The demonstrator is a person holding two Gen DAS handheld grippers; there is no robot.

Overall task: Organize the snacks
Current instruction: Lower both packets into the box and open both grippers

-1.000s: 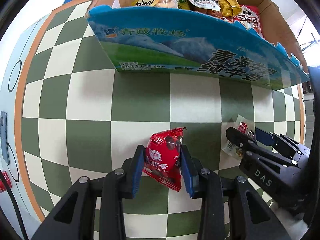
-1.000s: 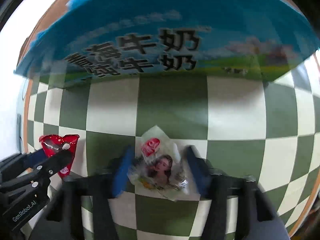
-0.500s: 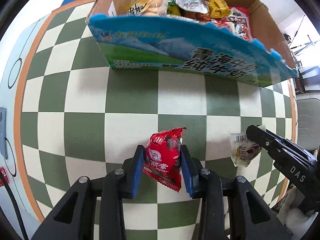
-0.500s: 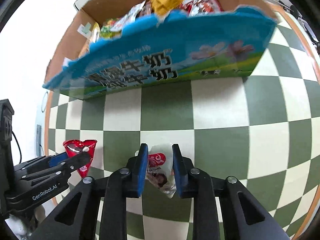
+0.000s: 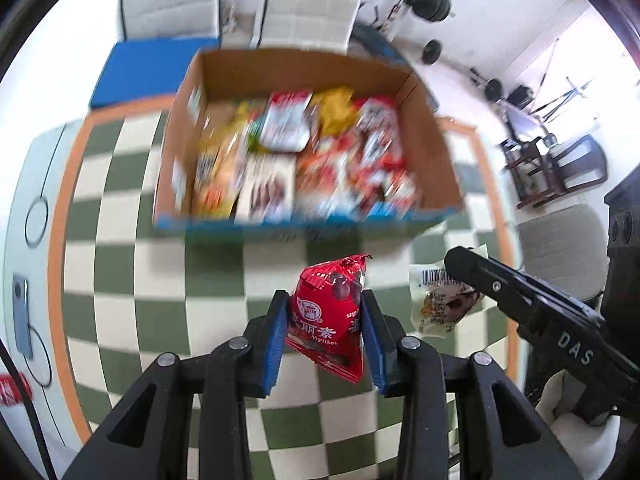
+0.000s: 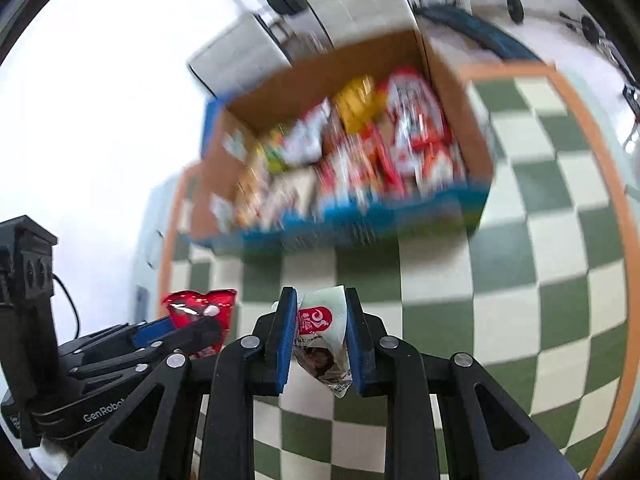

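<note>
My left gripper (image 5: 325, 330) is shut on a red Mylikes snack packet (image 5: 328, 320), held above the checkered table, in front of the box. My right gripper (image 6: 320, 336) is shut on a white snack packet (image 6: 322, 344) with a red logo. The white packet also shows in the left wrist view (image 5: 436, 308), to the right of the red one. The red packet shows in the right wrist view (image 6: 200, 316), to the left. Ahead stands an open cardboard box (image 5: 440, 148) with a blue front, full of several snack packets; it also shows in the right wrist view (image 6: 452, 92), blurred.
The table has a green and cream checkered cloth (image 5: 120, 264) with an orange border. White chairs (image 5: 316, 4) stand behind the box. More chairs (image 5: 560, 248) and gym gear stand to the right.
Both grippers have risen with their packets. The views now look down into the open box instead of at its blue front.
</note>
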